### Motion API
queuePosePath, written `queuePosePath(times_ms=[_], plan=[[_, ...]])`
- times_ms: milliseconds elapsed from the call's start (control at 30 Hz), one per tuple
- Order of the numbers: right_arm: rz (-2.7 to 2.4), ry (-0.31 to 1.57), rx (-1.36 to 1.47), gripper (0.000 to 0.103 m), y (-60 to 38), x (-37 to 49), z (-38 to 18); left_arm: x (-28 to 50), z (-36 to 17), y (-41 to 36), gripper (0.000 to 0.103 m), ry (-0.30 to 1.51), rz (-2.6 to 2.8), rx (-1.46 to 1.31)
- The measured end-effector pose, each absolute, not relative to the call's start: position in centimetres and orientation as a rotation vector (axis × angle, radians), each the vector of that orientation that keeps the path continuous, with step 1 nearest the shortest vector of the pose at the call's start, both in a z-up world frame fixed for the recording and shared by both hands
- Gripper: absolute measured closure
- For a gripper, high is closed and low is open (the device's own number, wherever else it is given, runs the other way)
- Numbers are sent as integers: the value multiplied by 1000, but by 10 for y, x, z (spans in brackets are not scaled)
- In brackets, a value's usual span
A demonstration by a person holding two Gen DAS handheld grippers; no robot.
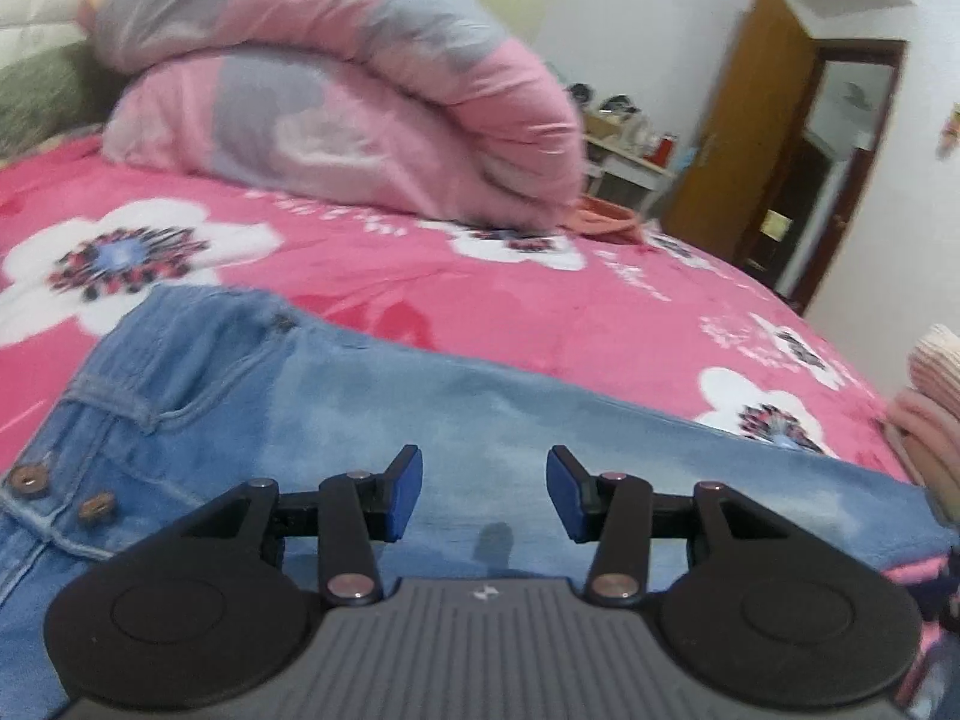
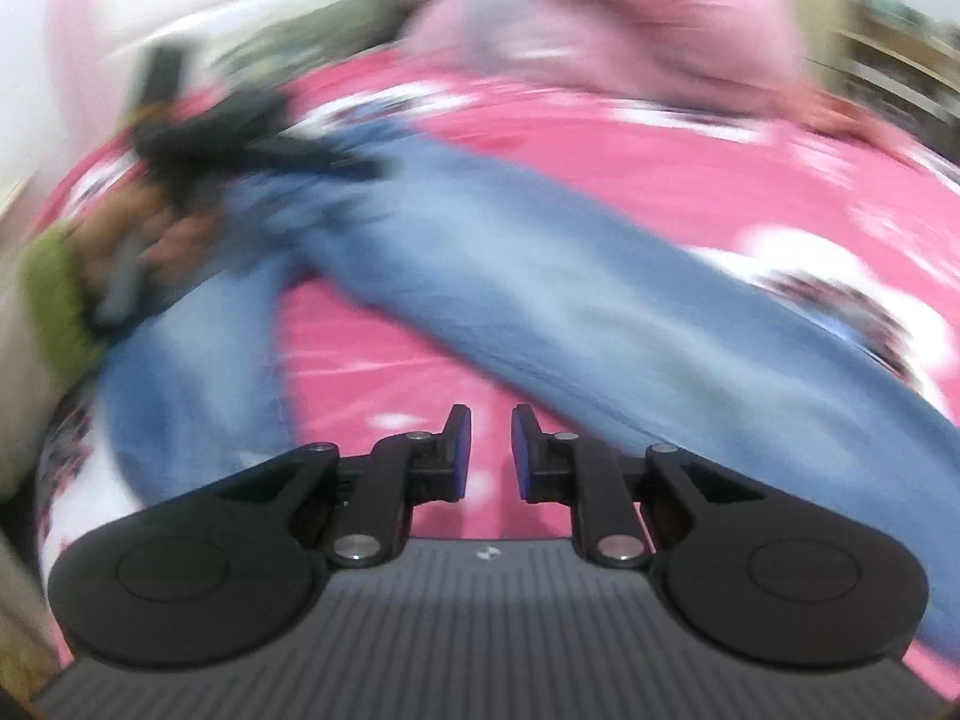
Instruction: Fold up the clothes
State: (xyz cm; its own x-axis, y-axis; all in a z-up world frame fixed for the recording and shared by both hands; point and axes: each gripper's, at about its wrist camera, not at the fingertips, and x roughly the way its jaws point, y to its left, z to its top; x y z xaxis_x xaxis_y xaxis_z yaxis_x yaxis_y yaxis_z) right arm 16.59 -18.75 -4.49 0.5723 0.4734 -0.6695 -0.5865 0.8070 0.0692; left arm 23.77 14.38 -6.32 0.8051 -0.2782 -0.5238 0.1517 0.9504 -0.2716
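Now, two wrist views over a bed w/ a pink floral blanket (image 1: 540,312). A pair of light blue jeans (image 1: 372,408) is lying flat on that blanket.

Left wrist view: left tongs (image 1: 483,489) are hovering just above the denim, blue pads set wide apart, gripping nothing. Waistband end w/ a pocket and two copper buttons (image 1: 60,492) is lying at lower left. A rolled pink-and-grey quilt (image 1: 336,90) is sitting farther back on the bed. Folded pale knitwear (image 1: 930,420) is showing at the right edge. A wooden door (image 1: 738,138) is standing open in the far corner, beside a small shelf of items too small to tell.

Right wrist view, heavily blurred: right tongs (image 2: 491,450) are hanging over bare pink blanket between the two jean legs, which are spreading in a V; pads are parted by a narrow gap, nothing between them. At upper left, a hand (image 2: 150,228) w/ a green sleeve (image 2: 54,306) is holding the other tool at the waistband end.
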Motion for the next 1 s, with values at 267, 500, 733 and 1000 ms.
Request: queuePosePath(times_ms=[267,500,733,1000], plan=[[526,607,-511,81,-181,156,-62,242,-76,119,56,649,-225,-111],[638,655,-558,81,-159,198,-80,232,-66,120,53,601,-323,-128],[561,786,-51,85,-209,269,-77,234,-74,106,51,653,-368,-77],[505,666,-93,82,-210,245,-69,240,-84,103,51,694,-325,-49]])
